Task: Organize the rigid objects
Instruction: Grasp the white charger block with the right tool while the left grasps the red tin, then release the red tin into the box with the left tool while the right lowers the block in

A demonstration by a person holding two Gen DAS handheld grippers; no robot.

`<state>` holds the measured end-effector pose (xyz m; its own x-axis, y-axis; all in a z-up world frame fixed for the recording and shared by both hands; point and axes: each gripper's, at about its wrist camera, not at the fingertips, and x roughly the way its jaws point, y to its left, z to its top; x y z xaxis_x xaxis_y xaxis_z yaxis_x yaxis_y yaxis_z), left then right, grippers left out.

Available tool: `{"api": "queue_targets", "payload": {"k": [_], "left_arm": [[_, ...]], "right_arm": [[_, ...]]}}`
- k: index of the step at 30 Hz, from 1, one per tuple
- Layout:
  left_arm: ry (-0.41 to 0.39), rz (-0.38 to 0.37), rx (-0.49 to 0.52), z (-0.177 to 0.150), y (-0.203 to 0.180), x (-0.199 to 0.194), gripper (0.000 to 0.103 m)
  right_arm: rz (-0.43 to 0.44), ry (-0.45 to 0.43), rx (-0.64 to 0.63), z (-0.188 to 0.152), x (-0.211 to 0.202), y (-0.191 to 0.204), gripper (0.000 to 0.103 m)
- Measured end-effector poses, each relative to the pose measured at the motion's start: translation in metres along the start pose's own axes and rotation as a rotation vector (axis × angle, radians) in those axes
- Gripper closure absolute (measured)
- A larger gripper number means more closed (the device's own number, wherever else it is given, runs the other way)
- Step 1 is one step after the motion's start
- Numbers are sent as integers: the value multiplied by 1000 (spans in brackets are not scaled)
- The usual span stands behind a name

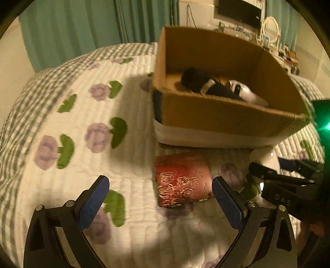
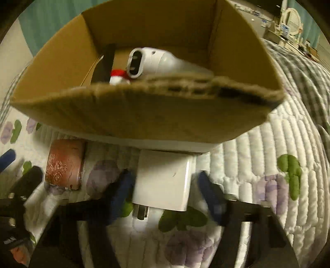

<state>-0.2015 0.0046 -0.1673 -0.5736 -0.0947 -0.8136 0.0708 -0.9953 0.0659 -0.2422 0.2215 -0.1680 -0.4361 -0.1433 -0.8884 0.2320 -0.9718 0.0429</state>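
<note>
A cardboard box stands on the quilted bed; it also fills the top of the right wrist view. Inside lie a black object and a white device with a red-and-white item beside it. A red patterned case lies on the quilt in front of the box, also in the right wrist view. A white plug adapter lies between the open fingers of my right gripper, untouched on the right side. My left gripper is open and empty, just short of the red case.
The bed has a white quilt with purple flowers and a checked border. Green curtains hang behind. A cluttered desk with a monitor stands at the back right. The right gripper's body shows at the left view's right edge.
</note>
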Motion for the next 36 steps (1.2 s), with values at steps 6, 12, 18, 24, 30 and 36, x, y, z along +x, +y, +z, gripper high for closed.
{"api": "queue_targets", "payload": {"k": [6, 12, 18, 24, 30, 36], "left_arm": [[56, -12, 16, -3, -15, 22, 1], [78, -7, 10, 3, -23, 46, 5], [64, -12, 54, 0, -29, 40, 27], [52, -20, 65, -10, -30, 18, 28], [-8, -55, 62, -17, -25, -28, 29], [-80, -102, 57, -17, -21, -79, 29]], "right_arm": [[-45, -60, 26, -12, -22, -14, 51], [-24, -62, 64, -18, -31, -26, 51], [-20, -45, 46, -22, -29, -22, 51], [-33, -57, 27, -28, -32, -10, 52], [-36, -102, 5, -38, -58, -2, 52], [-37, -153, -23, -39, -94, 6, 52]]}}
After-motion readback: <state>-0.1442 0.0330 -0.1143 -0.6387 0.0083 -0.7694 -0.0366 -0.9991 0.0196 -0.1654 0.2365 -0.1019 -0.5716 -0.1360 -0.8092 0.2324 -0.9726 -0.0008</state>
